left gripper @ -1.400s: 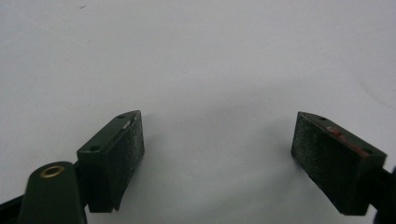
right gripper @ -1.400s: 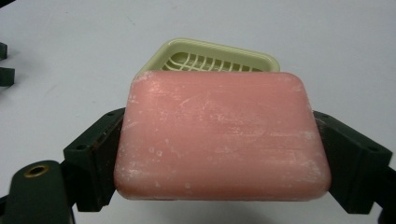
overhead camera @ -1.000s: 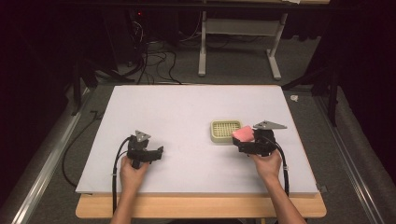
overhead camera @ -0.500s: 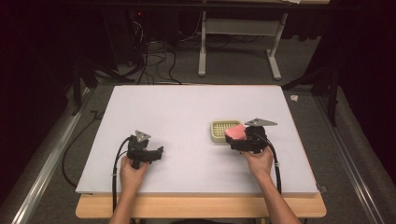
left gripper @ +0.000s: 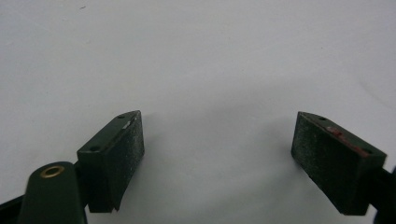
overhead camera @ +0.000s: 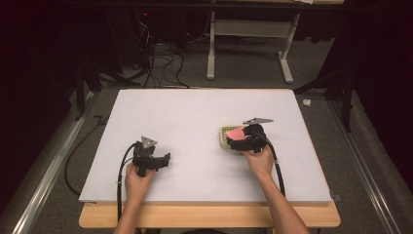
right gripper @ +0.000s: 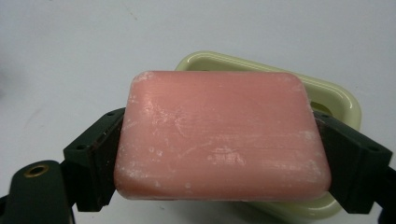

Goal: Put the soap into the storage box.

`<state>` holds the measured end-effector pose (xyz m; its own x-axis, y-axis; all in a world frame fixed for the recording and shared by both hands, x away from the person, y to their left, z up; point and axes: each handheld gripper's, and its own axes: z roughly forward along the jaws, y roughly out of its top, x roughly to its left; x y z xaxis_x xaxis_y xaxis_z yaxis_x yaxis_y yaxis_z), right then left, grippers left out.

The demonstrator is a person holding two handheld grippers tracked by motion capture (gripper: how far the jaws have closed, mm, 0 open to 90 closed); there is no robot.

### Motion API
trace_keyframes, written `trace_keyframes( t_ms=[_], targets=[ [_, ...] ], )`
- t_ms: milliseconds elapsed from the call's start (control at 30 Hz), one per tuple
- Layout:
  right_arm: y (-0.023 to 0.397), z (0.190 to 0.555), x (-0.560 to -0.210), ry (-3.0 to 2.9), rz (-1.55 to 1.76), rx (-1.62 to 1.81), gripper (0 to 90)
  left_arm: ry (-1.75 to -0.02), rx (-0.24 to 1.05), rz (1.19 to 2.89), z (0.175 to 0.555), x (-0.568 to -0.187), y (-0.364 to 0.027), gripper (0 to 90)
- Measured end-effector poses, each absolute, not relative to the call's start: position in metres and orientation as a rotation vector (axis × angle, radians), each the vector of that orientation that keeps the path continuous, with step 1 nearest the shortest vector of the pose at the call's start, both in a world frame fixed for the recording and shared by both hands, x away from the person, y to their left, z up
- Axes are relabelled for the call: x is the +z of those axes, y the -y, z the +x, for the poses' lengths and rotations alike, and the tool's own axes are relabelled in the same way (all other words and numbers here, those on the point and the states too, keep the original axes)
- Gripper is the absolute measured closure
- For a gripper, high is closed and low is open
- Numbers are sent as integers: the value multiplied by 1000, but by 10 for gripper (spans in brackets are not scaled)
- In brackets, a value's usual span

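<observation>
**A:** What are the two grippers doing?

**B:** The right gripper (right gripper: 219, 154) is closed on a pink bar of soap (right gripper: 219, 137). Its two black jaws press the bar's short ends, and the bar lies flat between them, its broad face up. In the high view the right gripper (overhead camera: 239, 141) sits at the right middle of the white table (overhead camera: 195, 112), held by the person's right hand (overhead camera: 258, 158).

**A:** And the left one?

**B:** The left gripper (left gripper: 219, 154) is wide open and holds nothing; bare table shows between its jaws. In the high view the left gripper (overhead camera: 158, 162) rests low near the table's front left, in the left hand (overhead camera: 139, 178), well apart from the soap.

**A:** Where is the soap in relation to anything else?

**B:** Directly over a pale yellow-green soap dish (right gripper: 336, 100). The dish's rim shows behind and below the bar. In the high view the soap dish (overhead camera: 224, 136) lies on the table just under the gripper's front. I cannot tell whether the bar touches the dish or hangs just above it.

**A:** So how far along is the job?

**B:** Judging by this, the soap is picked up and carried to the dish. What seems left is lowering it in, opening the jaws and drawing the gripper clear.
</observation>
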<state>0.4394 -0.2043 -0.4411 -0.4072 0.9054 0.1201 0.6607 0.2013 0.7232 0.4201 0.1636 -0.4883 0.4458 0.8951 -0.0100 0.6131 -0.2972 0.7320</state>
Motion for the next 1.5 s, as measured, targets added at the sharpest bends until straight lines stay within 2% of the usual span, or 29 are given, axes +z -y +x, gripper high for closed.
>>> trace_keyframes(
  t_ms=[667, 1500],
  targets=[
    [205, 453, -450, -2085, 1626, 945, 136, -1259, 533, 2025, 420, -488, -164, 177],
    [201, 458, -456, -2068, 1602, 912, 132, -1259, 535, 2024, 420, -488, -163, 177]
  ],
)
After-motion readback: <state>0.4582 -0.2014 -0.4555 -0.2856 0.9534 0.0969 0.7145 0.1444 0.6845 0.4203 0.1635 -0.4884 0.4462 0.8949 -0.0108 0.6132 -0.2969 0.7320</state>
